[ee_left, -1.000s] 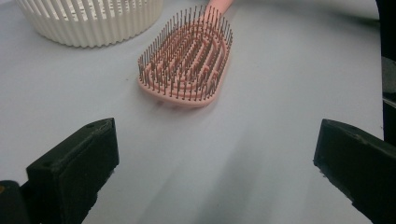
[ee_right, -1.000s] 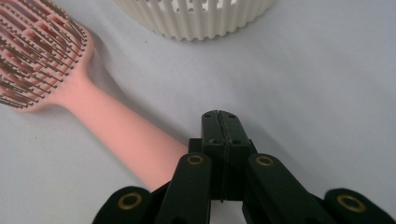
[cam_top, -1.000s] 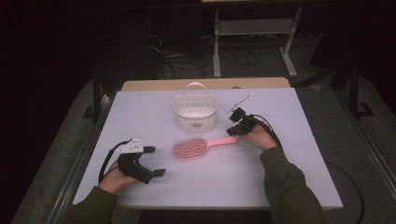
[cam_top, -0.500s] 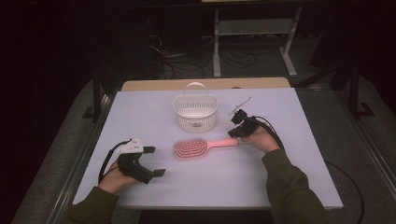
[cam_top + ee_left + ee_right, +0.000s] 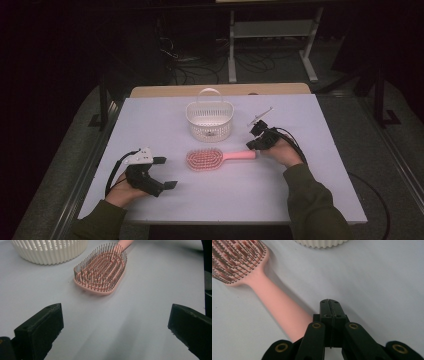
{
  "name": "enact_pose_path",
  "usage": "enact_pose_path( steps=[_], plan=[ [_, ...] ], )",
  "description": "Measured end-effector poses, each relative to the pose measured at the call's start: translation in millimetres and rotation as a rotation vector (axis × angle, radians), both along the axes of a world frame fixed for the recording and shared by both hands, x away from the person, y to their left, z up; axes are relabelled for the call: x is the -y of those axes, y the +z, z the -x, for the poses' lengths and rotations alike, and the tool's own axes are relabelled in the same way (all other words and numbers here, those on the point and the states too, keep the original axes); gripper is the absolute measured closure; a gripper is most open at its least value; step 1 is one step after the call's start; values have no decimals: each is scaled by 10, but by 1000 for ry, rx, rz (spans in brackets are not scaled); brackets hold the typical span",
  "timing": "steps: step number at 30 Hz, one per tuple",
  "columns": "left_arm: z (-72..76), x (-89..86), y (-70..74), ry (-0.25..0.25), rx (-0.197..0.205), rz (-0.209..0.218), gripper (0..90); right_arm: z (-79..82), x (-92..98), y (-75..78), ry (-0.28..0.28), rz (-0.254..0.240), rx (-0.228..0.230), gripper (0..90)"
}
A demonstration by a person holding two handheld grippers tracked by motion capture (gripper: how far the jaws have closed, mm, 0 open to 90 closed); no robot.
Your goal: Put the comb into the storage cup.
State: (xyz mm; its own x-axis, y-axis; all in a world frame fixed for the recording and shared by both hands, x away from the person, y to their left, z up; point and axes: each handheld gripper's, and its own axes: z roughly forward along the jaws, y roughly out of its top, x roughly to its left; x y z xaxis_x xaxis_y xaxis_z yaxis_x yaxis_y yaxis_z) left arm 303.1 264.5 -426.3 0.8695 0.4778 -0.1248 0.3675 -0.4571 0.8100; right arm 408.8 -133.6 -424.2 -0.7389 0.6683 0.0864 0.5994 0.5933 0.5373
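Right tool (image 5: pixel 329 305) closed, empty, beside hairbrush (image 5: pixel 249 277) handle; left tool (image 5: pixel 115 327) wide open, empty.

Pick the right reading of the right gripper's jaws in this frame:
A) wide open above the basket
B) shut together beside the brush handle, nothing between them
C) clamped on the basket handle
B: in the right gripper view the right gripper has its jaws pressed flat together, with the pink brush handle lying alongside them.

A hairbrush (image 5: pixel 205 159) lies on the table (image 5: pixel 310 195), its handle pointing right. Just behind it sits a basket (image 5: pixel 210 120). The right gripper (image 5: pixel 251 145) is at the handle's end; the left gripper (image 5: pixel 165 172) rests well left, nearer the front edge.
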Motion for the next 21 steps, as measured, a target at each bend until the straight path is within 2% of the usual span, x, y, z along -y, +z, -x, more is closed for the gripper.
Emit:
enact_pose_path(
  steps=[7,21],
  plan=[
    [1,0,0,0,0,1,0,78,75,-28,-13,-22,7,894],
    [0,-7,-3,3,-1,1,0,187,71,-14,9,-11,13,894]
  ],
)
